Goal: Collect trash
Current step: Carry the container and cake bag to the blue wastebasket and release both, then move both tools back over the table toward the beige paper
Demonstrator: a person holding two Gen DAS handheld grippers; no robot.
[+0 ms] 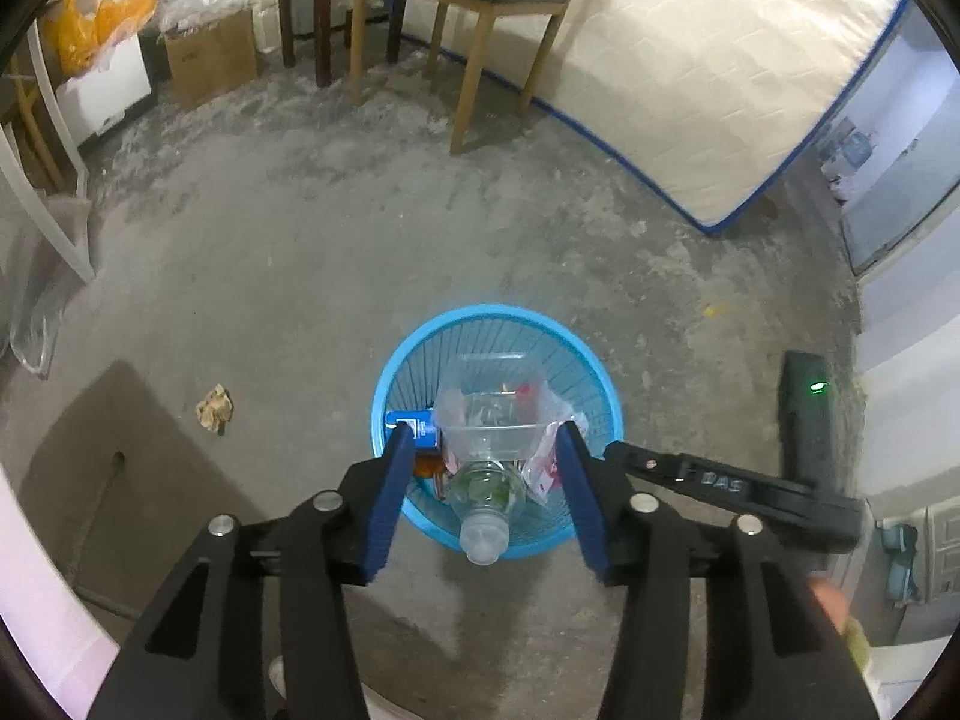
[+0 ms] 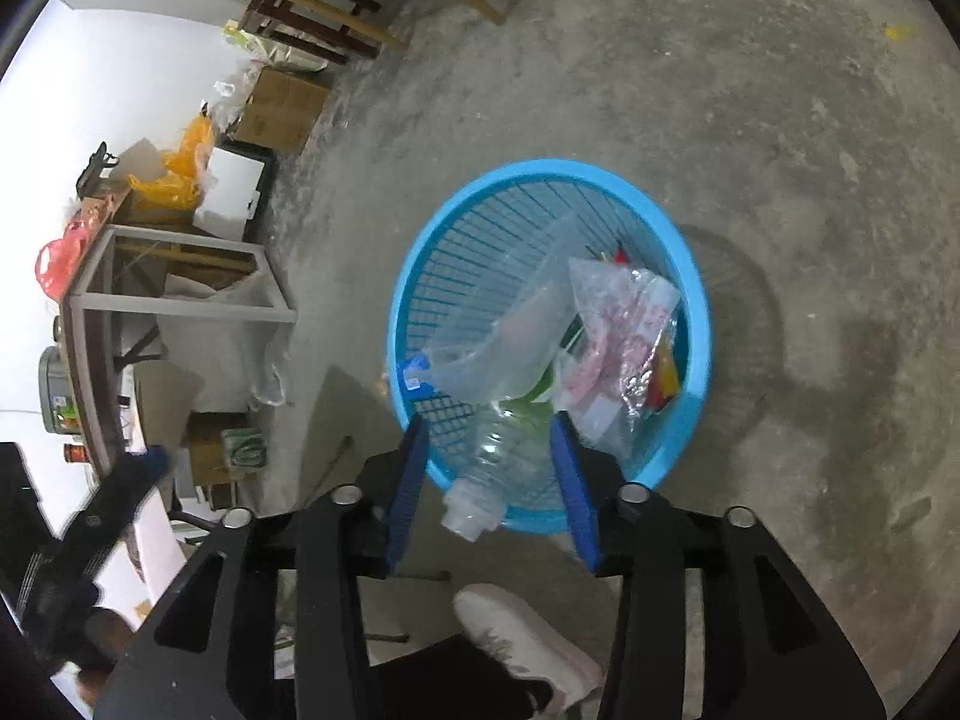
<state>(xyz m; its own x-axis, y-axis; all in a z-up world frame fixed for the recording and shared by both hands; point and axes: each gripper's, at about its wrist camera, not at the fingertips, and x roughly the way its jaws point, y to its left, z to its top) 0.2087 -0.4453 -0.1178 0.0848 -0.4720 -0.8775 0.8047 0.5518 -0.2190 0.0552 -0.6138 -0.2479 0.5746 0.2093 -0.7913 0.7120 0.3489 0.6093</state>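
Two grippers hover over the basket [image 1: 591, 360], both pointing steeply down at it. Leftmost on the floor [image 1: 360, 240], a crumpled paper scrap [image 1: 215, 408] lies well apart from the basket, not yet collected; you'll likely want it next. Your left gripper [image 1: 486, 444] stands spread, pads touching nothing. Below and between them the bottle [image 1: 486, 504] lies neck-out over the near rim, on top of a clear tub [image 1: 489, 414], a blue carton [image 1: 414, 425] and a pink-printed bag [image 1: 549, 462]. Your right gripper [image 2: 491, 438] is spread too, the bottle [image 2: 492, 480] loose between its pads, not pinched. The bottle looks perched, so nudge it inward or it may roll off the rim. Lift clear straight up and avoid catching the bag. Writing: "DAS" on the right gripper's arm; carton print too small to read.
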